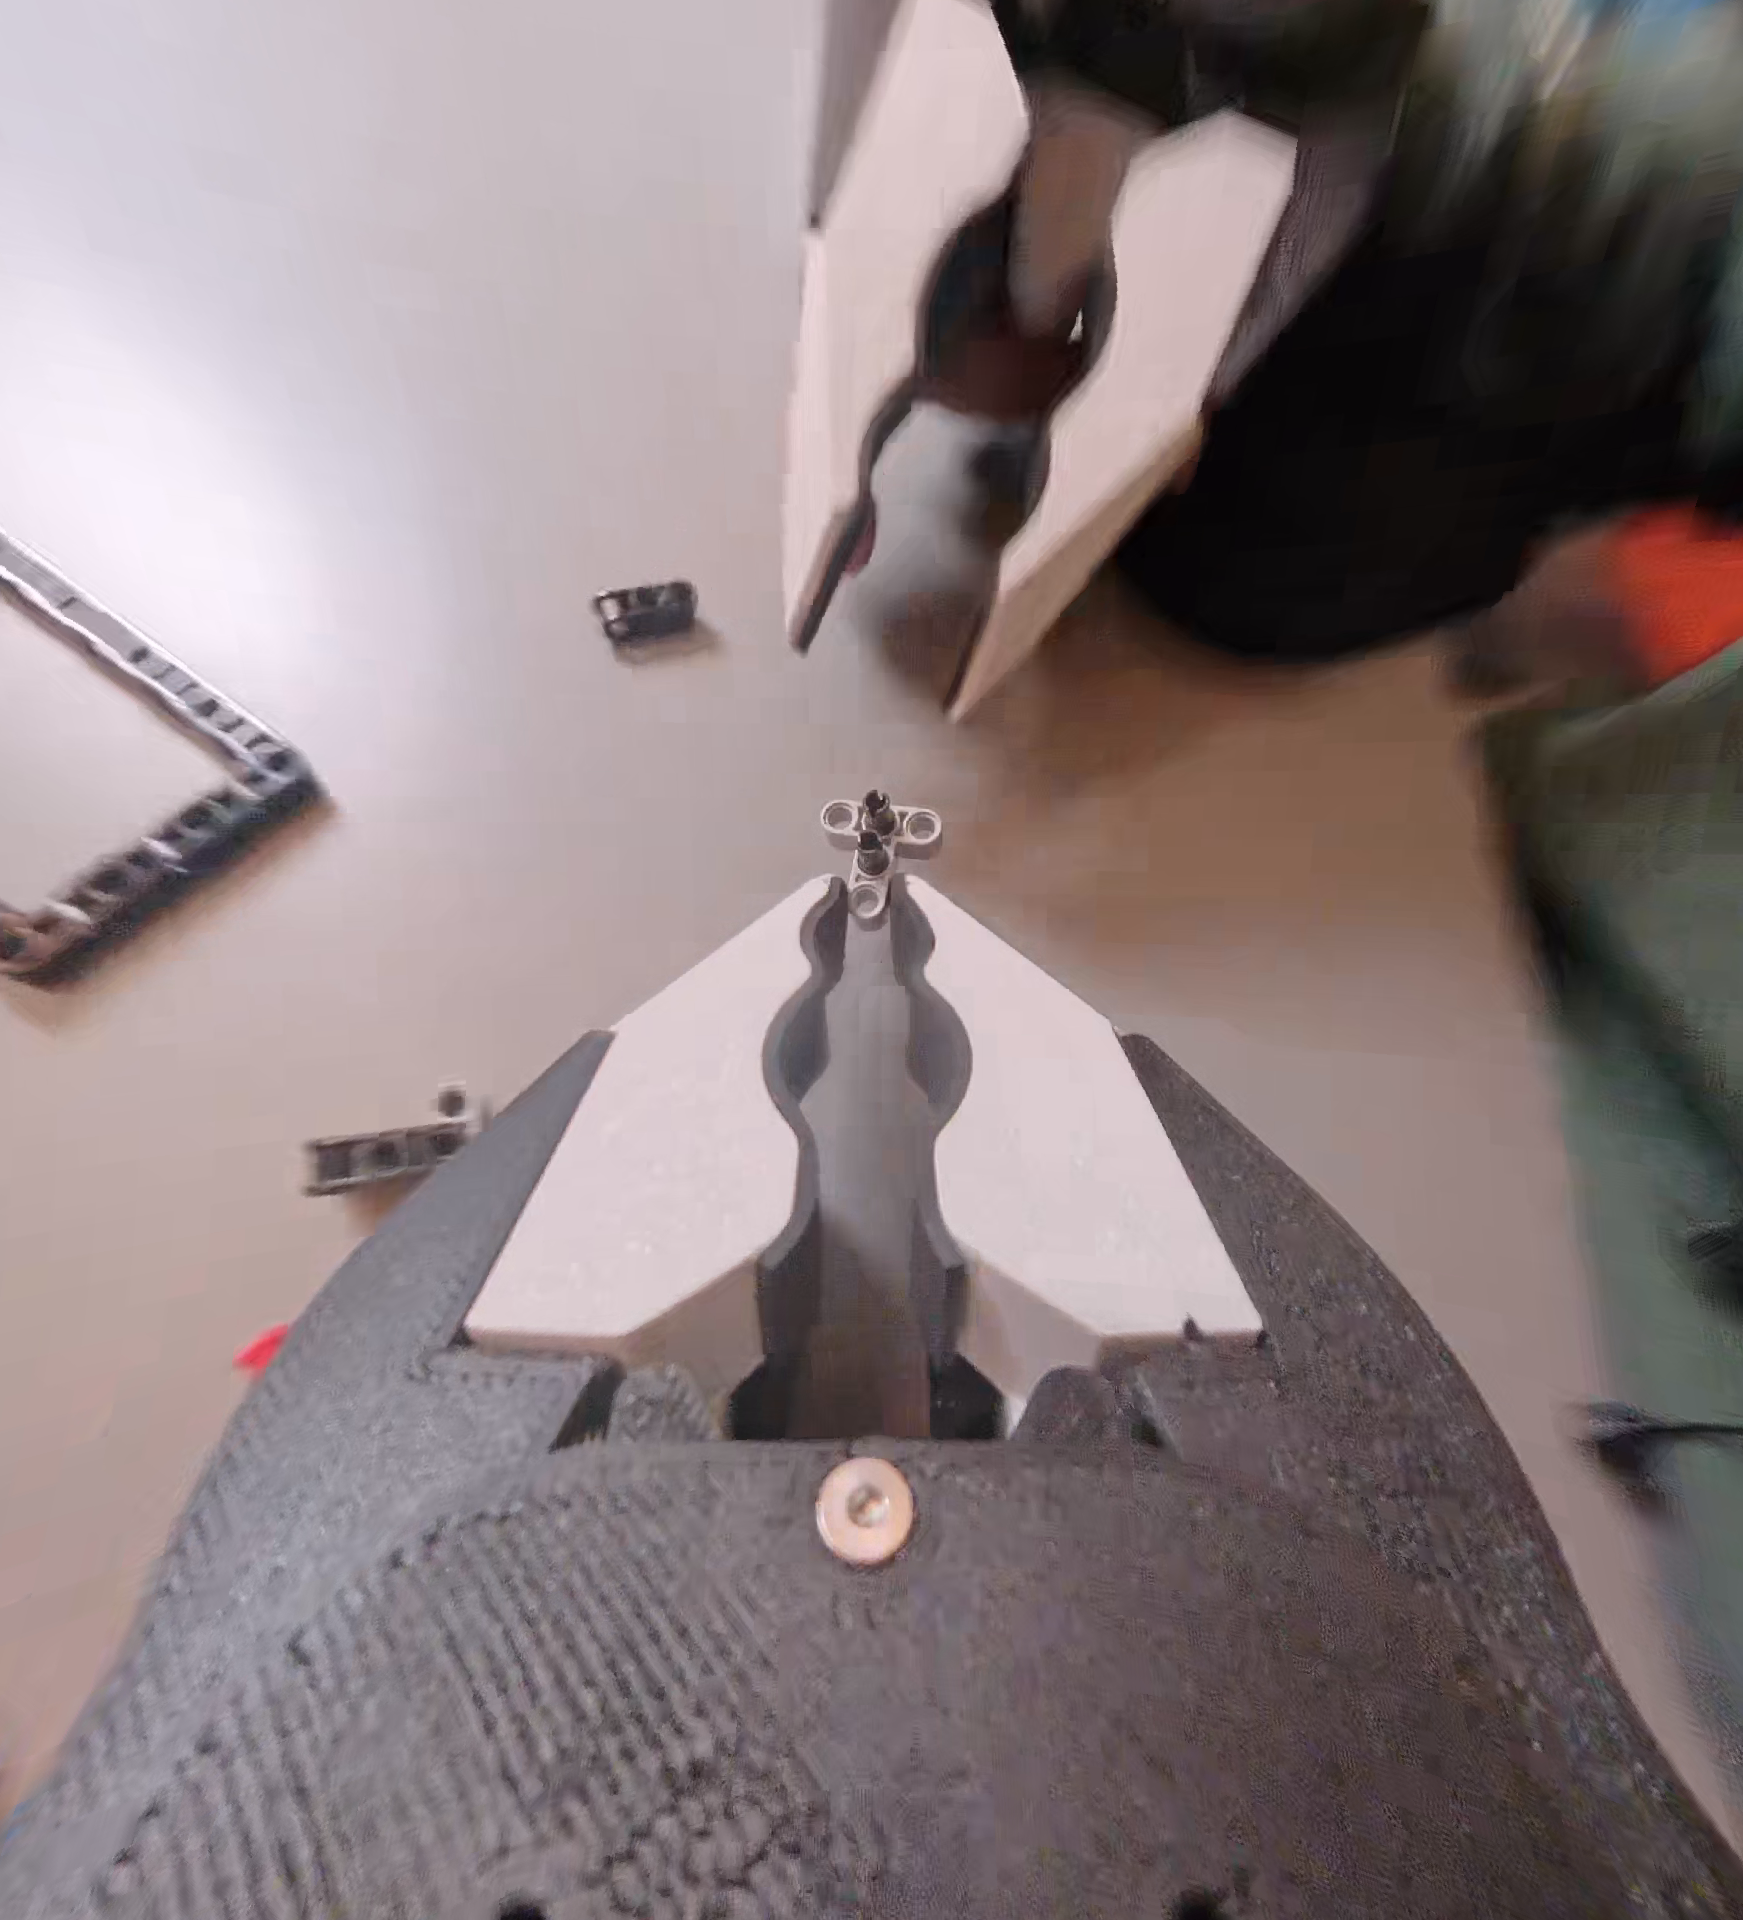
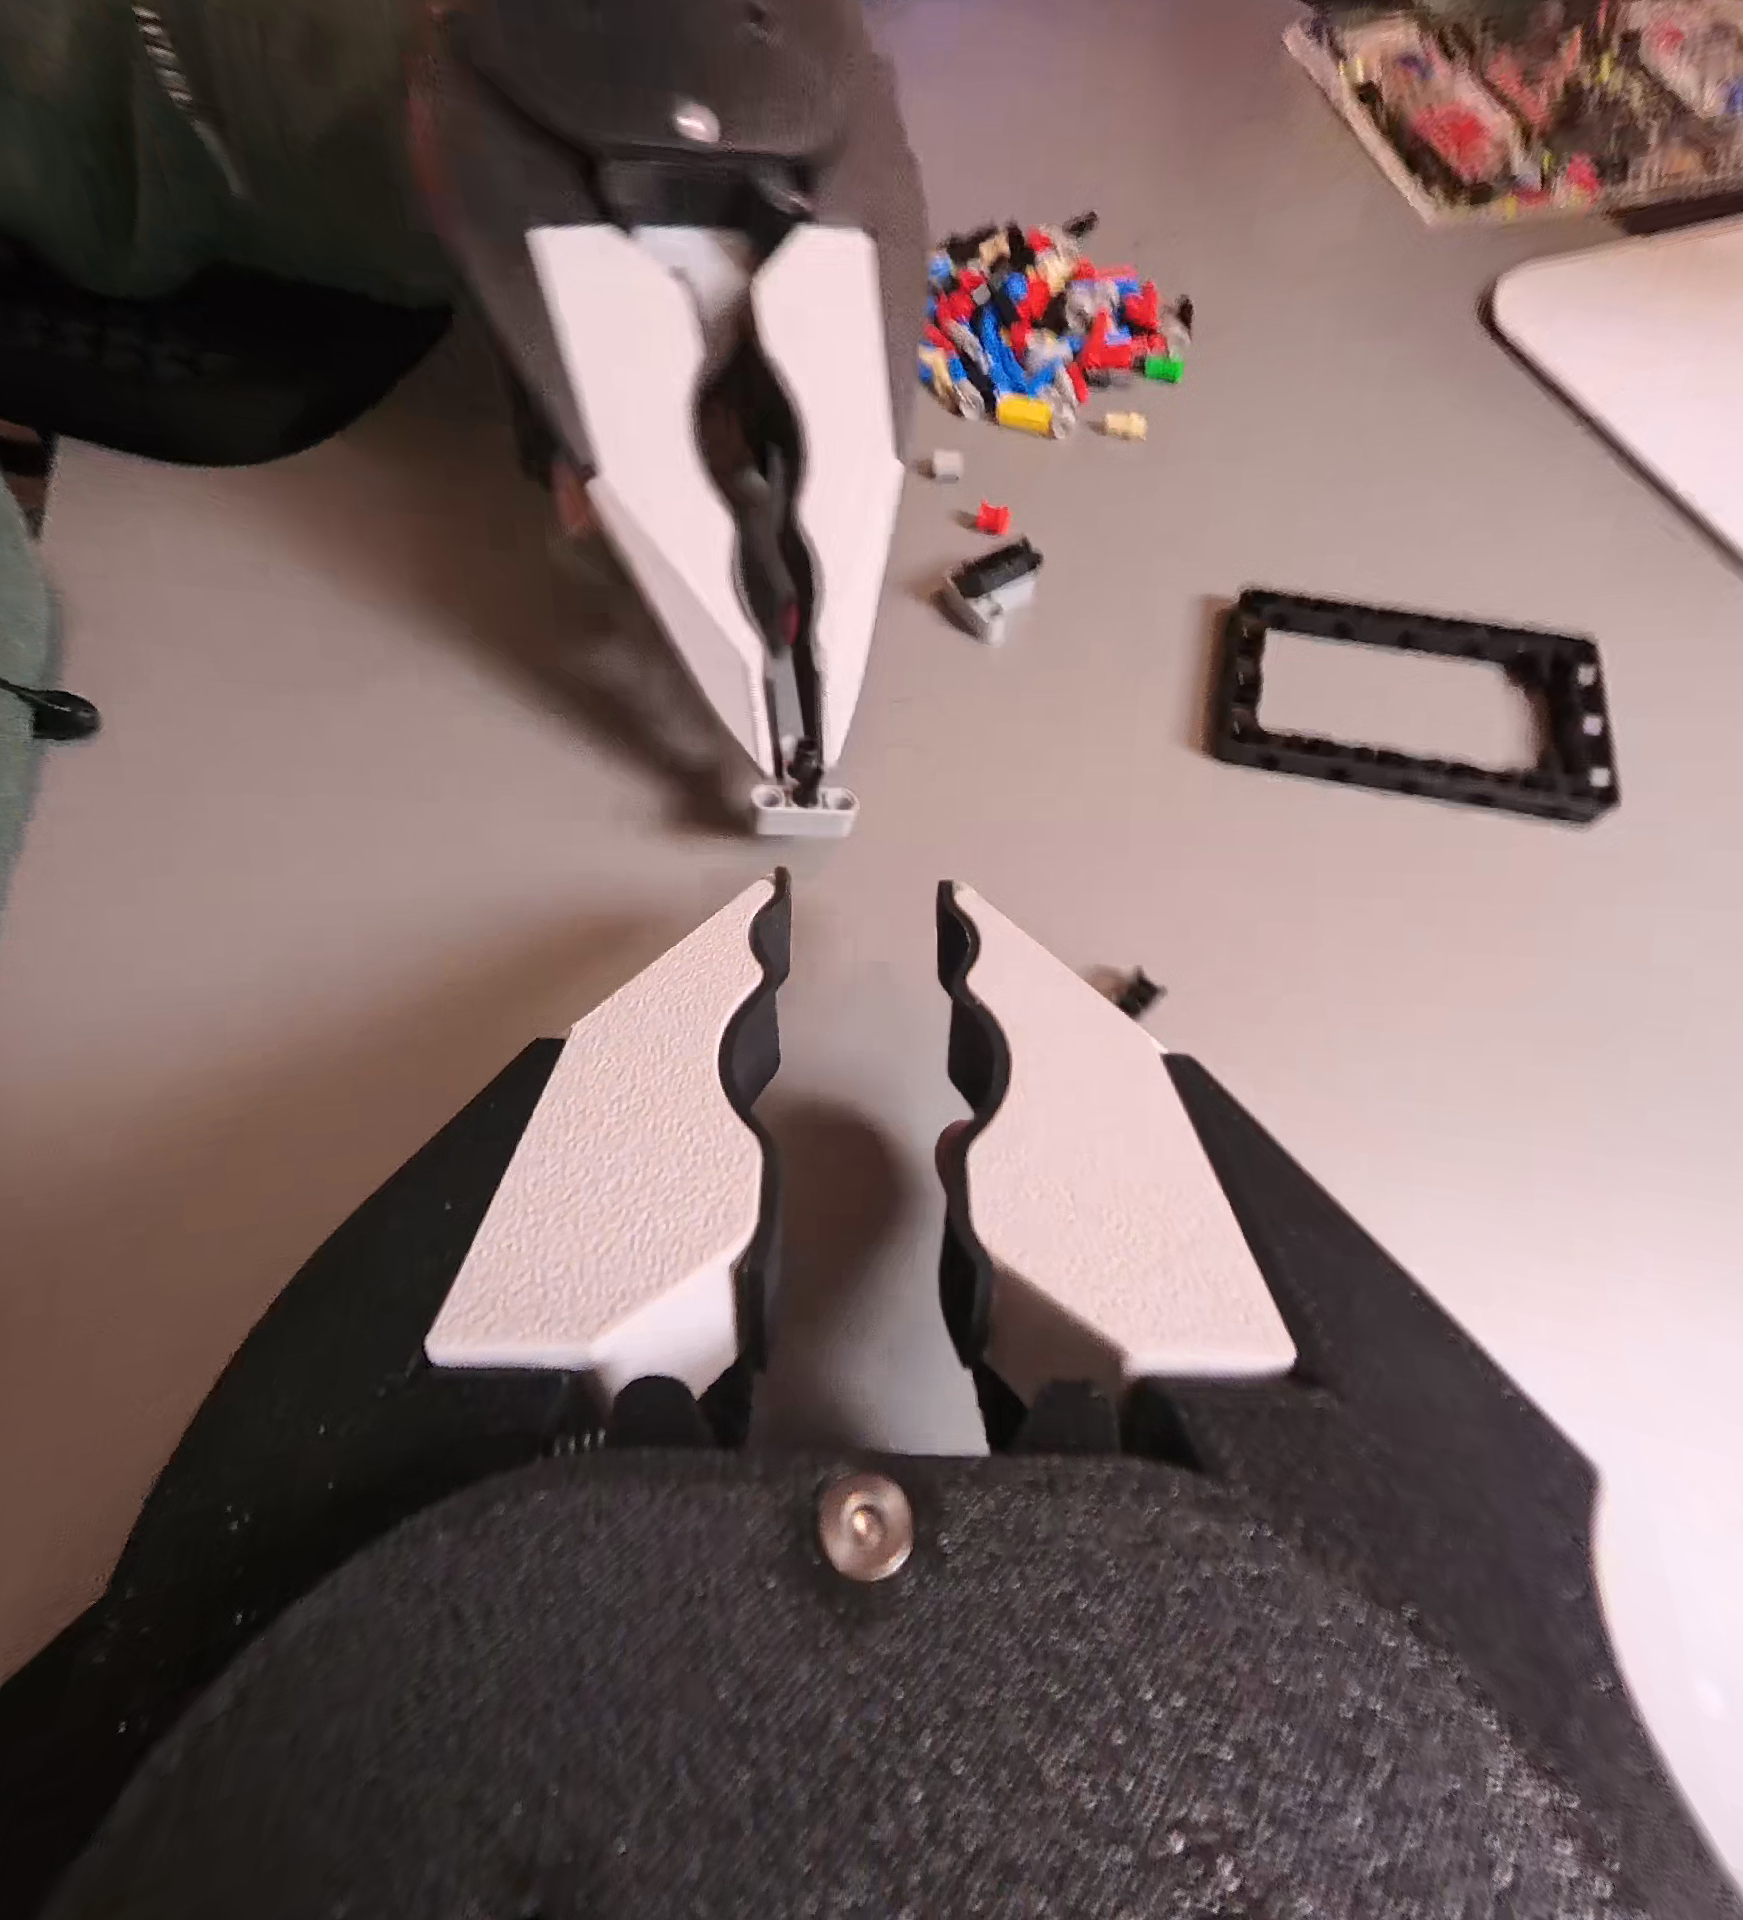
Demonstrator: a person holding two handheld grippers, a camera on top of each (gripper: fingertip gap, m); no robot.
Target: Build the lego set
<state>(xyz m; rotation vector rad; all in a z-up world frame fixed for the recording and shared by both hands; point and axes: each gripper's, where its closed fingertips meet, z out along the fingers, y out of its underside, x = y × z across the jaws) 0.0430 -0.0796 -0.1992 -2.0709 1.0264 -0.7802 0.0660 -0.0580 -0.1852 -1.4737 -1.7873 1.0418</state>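
Observation:
My left gripper is shut on the stem of a light grey T-shaped beam with black pins in its holes. The beam's crossbar sticks out past the fingertips, just above the table. In the right wrist view the left gripper points down with the beam at its tip. My right gripper is open and empty, just in front of the beam. It shows blurred in the left wrist view. A black rectangular frame lies flat on the table, to the left in the left wrist view.
A pile of mixed coloured bricks lies at the back. Near it are a small grey-and-black assembly, a red piece and a black pin. A white object and a bag of parts are at the right. A green sleeve is close.

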